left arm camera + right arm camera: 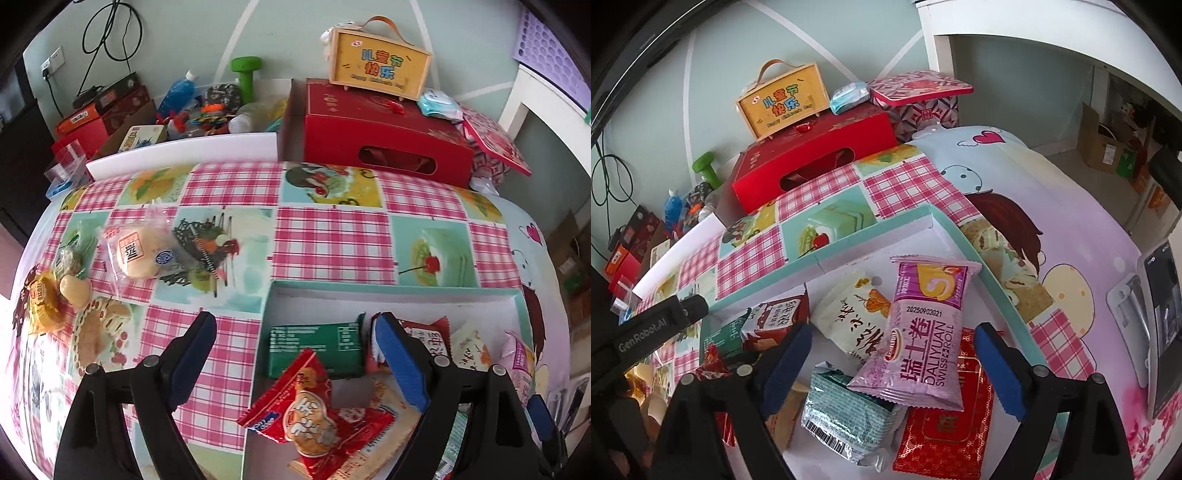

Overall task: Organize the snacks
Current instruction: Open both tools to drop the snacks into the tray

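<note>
Both grippers stand released with nothing between the pads: the right gripper [894,369] hangs over the purple Swiss-roll packet [923,332] lying inside the teal-rimmed box [849,240], and the left gripper [299,358] straddles that box's near-left wall above a red snack packet [314,417]. The step in hand looks like the gap between drops. Next, the left must swing far left to the wrapped bun [138,254] and small cakes [48,302] on the checked cloth.
</note>
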`<move>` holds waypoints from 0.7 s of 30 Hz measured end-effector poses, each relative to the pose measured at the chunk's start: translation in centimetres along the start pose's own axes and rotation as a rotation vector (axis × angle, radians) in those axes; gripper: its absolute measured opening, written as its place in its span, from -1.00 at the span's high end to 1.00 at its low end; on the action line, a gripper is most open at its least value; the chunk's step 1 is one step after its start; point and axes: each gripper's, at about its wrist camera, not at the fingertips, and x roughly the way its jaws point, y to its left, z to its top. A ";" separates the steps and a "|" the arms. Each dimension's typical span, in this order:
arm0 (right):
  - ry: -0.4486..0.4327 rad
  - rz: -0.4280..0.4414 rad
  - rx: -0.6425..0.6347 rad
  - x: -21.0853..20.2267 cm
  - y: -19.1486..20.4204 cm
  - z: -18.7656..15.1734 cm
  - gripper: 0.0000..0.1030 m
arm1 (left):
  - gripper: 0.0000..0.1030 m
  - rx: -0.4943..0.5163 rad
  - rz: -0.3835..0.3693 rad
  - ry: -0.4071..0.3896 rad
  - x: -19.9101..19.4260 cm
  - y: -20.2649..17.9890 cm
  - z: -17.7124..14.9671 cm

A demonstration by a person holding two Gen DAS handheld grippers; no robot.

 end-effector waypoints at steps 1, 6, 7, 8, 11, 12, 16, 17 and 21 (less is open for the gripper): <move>-0.001 0.000 -0.002 0.0 0.1 0.0 -0.78 | -0.71 -0.003 0.000 0.001 0.1 0.1 0.0; 0.002 0.008 -0.019 0.1 0.4 0.0 -0.80 | -0.82 -0.009 0.024 -0.006 0.1 0.5 -0.2; 0.002 0.012 -0.023 0.1 0.5 0.0 -0.86 | -0.94 -0.005 0.030 -0.009 0.1 0.5 -0.2; -0.001 0.014 -0.025 0.1 0.6 -0.1 -1.00 | -1.00 -0.003 0.034 -0.014 0.1 0.6 -0.3; -0.009 0.012 -0.031 0.0 0.8 0.0 -1.00 | -1.00 -0.017 0.033 -0.023 0.0 0.9 -0.3; -0.009 0.014 -0.030 0.0 0.8 0.0 -1.00 | -1.00 -0.023 0.031 -0.023 0.0 1.0 -0.3; -0.003 0.009 -0.037 0.2 0.9 -0.1 -1.00 | -1.00 -0.030 0.031 -0.029 -0.2 1.2 -0.2; -0.002 0.009 -0.038 0.2 0.9 -0.1 -1.00 | -1.00 -0.031 0.031 -0.031 -0.2 1.3 -0.2; -0.004 0.009 -0.041 0.2 1.0 -0.1 -1.00 | -1.00 -0.039 0.026 -0.031 -0.2 1.5 -0.2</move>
